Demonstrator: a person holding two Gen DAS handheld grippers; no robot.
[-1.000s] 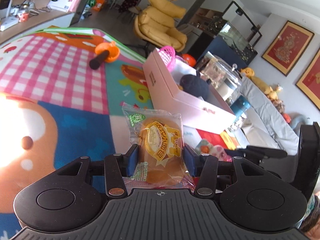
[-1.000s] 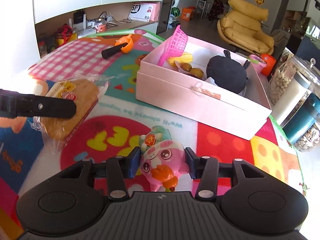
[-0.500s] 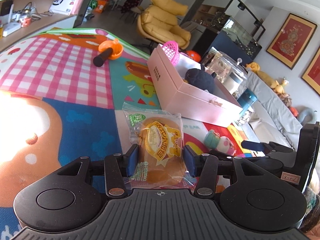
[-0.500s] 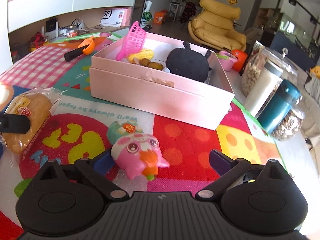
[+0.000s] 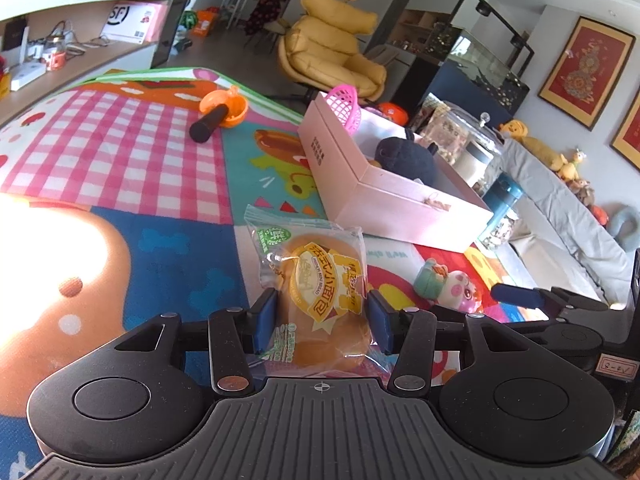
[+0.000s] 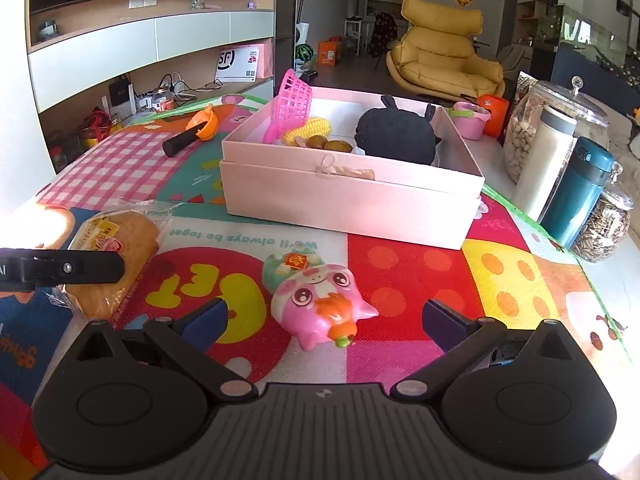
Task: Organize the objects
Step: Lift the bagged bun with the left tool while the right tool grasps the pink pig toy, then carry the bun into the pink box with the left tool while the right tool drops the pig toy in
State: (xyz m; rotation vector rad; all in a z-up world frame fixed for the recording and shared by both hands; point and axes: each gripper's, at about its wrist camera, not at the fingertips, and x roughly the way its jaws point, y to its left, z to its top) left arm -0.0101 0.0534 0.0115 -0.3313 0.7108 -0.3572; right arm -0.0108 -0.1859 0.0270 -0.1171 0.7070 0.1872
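Observation:
My left gripper (image 5: 322, 322) is shut on a wrapped bun (image 5: 320, 300) in clear plastic, just above the colourful mat. The bun also shows at the left of the right wrist view (image 6: 116, 252). My right gripper (image 6: 324, 320) is open wide, and a pink pig toy (image 6: 320, 300) lies loose on the mat between its fingers. The toy also shows in the left wrist view (image 5: 448, 284). An open pink box (image 6: 344, 200) stands beyond, holding a black plush (image 6: 396, 132), a pink basket (image 6: 294, 100) and toy corn (image 6: 310, 128).
An orange ladle with a black handle (image 6: 196, 130) lies on the mat left of the box. Glass jars (image 6: 560, 128), a white bottle (image 6: 540, 164) and a teal flask (image 6: 580, 192) stand right of the box. A small pink bowl (image 6: 468, 120) sits behind it.
My right gripper has opened and let go of the pink pig toy, which now lies on the mat. My left gripper still holds the bun.

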